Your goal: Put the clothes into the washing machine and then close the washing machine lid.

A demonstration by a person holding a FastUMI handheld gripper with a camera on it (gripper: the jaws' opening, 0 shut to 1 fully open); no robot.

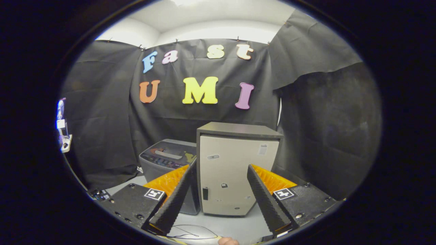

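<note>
Grey washing machine (169,160) sits on the bench (235,226), lid down, just left of a beige cabinet (235,177) and beyond the left finger; gripper (218,195) fingers spread wide apart, holding nothing, touching nothing

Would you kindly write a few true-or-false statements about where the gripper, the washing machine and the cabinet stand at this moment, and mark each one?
1. The gripper is open, with nothing between its fingers. True.
2. The washing machine has its lid raised. False: the lid lies flat and closed.
3. The grey washing machine stands beside the pale cabinet, both beyond the fingers. True.
4. A garment is pinched in the gripper. False: the fingers hold nothing.
5. The cabinet's front door hangs open. False: the door is shut flush.
</note>
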